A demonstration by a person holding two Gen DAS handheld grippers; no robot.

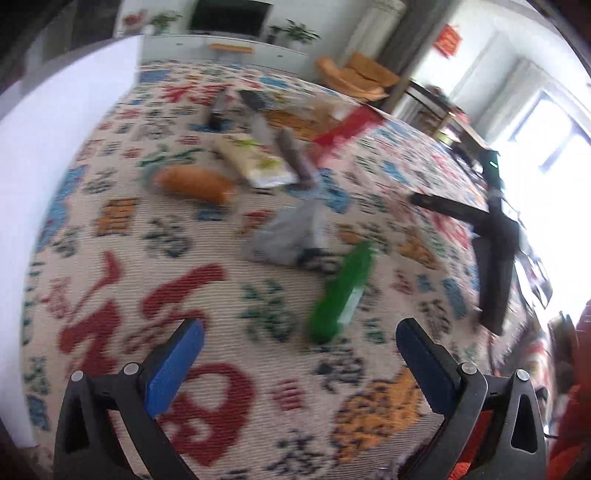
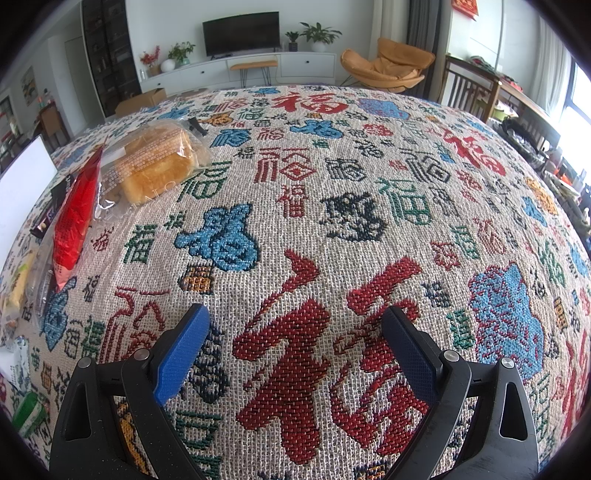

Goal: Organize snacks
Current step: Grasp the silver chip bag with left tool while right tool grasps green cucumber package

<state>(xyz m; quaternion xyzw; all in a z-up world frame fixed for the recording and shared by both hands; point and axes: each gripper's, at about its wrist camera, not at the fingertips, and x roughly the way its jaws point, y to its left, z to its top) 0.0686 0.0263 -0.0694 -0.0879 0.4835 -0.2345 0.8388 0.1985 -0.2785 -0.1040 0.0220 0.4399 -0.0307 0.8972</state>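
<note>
Left gripper (image 1: 299, 354): jaws spread wide, nothing between them, hovering over the patterned woven cloth (image 1: 221, 295) covering the surface. Left view is motion-blurred, so pkg details are rough.

Just ahead of the left gripper, slightly right of centre: green snack pack (image 1: 341, 295), lying angled away. Beyond it a grey-silver pouch (image 1: 291, 236). Further ahead & left: orange snack bag (image 1: 195, 182); behind that a pale yellow-green pack (image 1: 255, 158) w/ a brown-grey stick pack (image 1: 295, 155) lying against its right side. Far end: a red pack (image 1: 347, 127), a dark stick (image 1: 218, 107) and more wrappers, too blurred to name. To the right of the left gripper, the other gripper's black body (image 1: 495, 240) crosses the view above the cloth, well apart from the green pack. White panel (image 1: 62, 166) along the left edge.

Right gripper (image 2: 295, 347): also released, jaws wide, empty, over a bare stretch of cloth (image 2: 332, 203); nothing between it and the far edge. All snacks sit off to its left: clear bag of golden bread rolls (image 2: 155, 166) ahead-left, a red snack bag (image 2: 75, 218) touching the bread bag's near-left side, a dark bar pack (image 2: 50, 210) partly under the red one, pale packs (image 2: 16, 291) at the left edge, a green-white pack (image 2: 29, 413) near-left, level w/ the gripper.

Background: TV (image 2: 241, 32), white cabinet, plants, orange chair (image 2: 388, 64).
</note>
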